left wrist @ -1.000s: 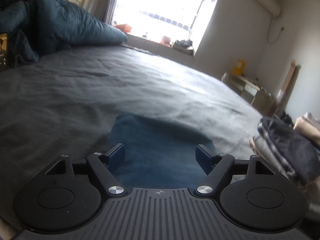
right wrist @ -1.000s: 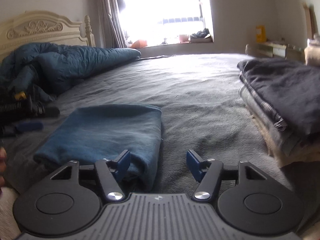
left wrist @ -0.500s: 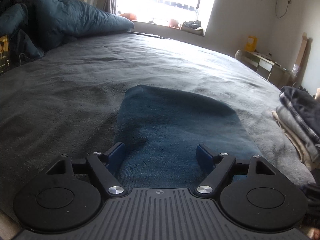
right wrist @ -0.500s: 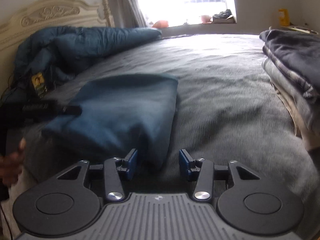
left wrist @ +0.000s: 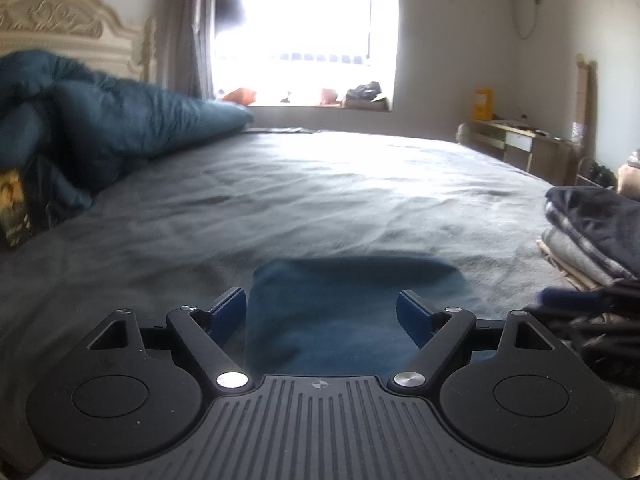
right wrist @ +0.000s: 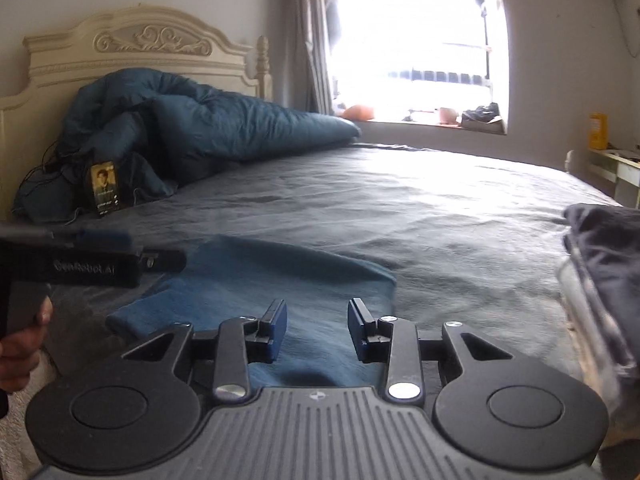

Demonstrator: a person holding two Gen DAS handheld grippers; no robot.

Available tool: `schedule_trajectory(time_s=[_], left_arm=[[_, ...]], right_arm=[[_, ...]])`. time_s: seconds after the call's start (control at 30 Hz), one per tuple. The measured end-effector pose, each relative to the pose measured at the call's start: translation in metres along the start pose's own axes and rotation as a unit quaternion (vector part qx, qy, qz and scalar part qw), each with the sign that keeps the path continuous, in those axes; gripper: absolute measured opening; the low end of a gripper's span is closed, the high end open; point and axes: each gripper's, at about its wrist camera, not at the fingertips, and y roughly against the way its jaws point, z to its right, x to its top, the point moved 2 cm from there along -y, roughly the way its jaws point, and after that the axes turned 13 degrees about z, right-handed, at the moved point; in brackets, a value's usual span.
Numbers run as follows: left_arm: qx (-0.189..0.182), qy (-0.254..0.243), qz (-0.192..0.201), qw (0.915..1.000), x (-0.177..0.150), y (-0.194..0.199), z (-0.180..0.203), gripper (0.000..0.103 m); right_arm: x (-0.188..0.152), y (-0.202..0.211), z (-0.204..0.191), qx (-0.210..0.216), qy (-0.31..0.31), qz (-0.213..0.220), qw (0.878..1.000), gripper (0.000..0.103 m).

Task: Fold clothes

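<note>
A folded blue garment point(right wrist: 280, 280) lies flat on the grey bedsheet point(right wrist: 440, 220) near the bed's front edge, and both grippers hang just over its near end. The left gripper point(left wrist: 322, 314) has its jaws spread wide and opening further, one blue pad at either side of the cloth; nothing is pinched, though the blur makes it hard to say whether the pads brush the fabric. The right gripper point(right wrist: 317, 330) is narrower, its jaws closing, the garment's surface showing in the gap beneath them, not yet clamped as far as I can tell. From the right wrist view the left gripper's black body reaches in from the left edge, a hand point(right wrist: 20, 340) around its grip. At the right side of the bed sits a stack of folded clothes point(left wrist: 596, 232), dark on top, apart from the blue piece. A rumpled teal duvet point(right wrist: 192, 128) is heaped against the cream headboard point(right wrist: 140, 48), with a phone point(right wrist: 105, 188) propped upright before it
</note>
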Motion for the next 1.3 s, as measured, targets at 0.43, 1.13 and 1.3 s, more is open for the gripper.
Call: schedule_trajectory(time_s=[0.43, 1.13, 1.3], left_arm=[[-0.021, -0.023, -0.145, 0.9889, -0.02, -0.116, 0.0, 0.082], [0.0, -0.082, -0.139, 0.9868, -0.025, -0.114, 0.018, 0.087], [0.002, -0.087, -0.14, 0.9863, -0.025, -0.115, 0.019, 0.088]], right_arm=[[-0.025, -0.02, -0.011, -0.003, 0.023, -0.054, 0.998, 0.033], [-0.008, -0.156, 0.064, -0.013, -0.06, -0.095, 0.994, 0.032], [-0.008, -0.16, 0.065, -0.016, -0.055, -0.095, 0.994, 0.032]])
